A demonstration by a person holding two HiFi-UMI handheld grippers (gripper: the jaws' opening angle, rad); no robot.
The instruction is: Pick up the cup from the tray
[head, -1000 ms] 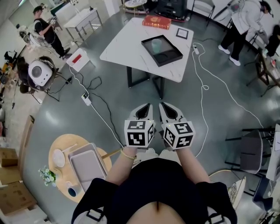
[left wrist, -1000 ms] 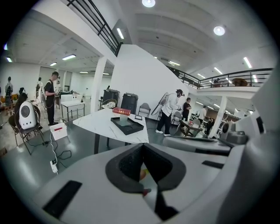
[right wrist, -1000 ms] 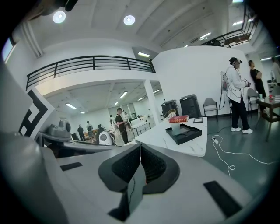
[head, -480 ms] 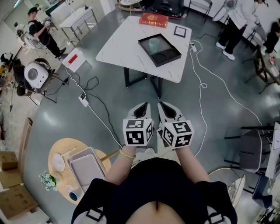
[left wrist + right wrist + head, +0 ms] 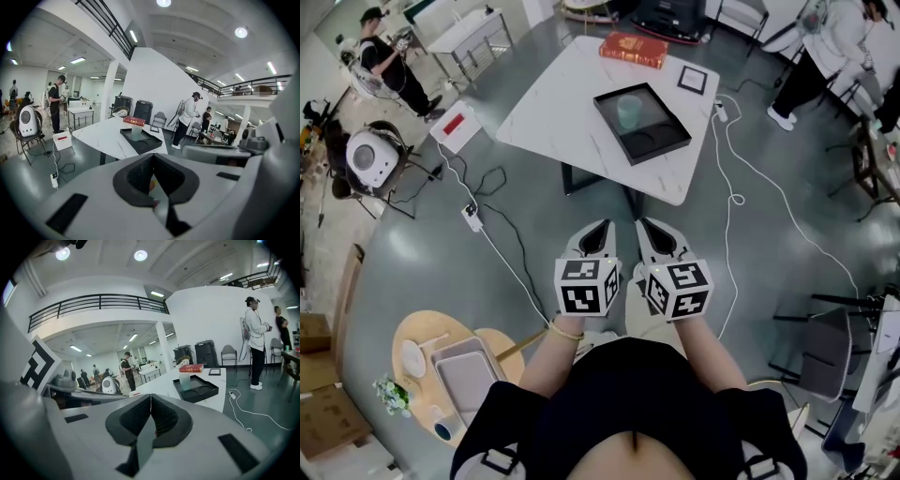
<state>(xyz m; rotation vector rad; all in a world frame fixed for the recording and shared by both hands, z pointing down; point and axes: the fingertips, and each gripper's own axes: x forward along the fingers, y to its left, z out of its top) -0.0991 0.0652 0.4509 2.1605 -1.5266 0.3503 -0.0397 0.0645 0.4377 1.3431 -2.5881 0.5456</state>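
Note:
A pale translucent cup (image 5: 630,110) stands upright in the far part of a black tray (image 5: 668,140) on a white table (image 5: 553,112). The cup (image 5: 136,132) and tray (image 5: 149,144) show small in the left gripper view, and the cup (image 5: 185,381) and tray (image 5: 201,393) in the right gripper view. My left gripper (image 5: 598,228) and right gripper (image 5: 649,228) hang side by side over the floor, well short of the table. Both are shut and hold nothing.
A red book (image 5: 634,50) and a small black frame (image 5: 692,79) lie on the table beyond the tray. White cables (image 5: 731,187) trail on the floor right of the table. A round wooden table (image 5: 411,339) with trays is at lower left. People stand at the room's edges.
The table and tray have come closer and lower in the head view. Both grippers stay side by side and shut.

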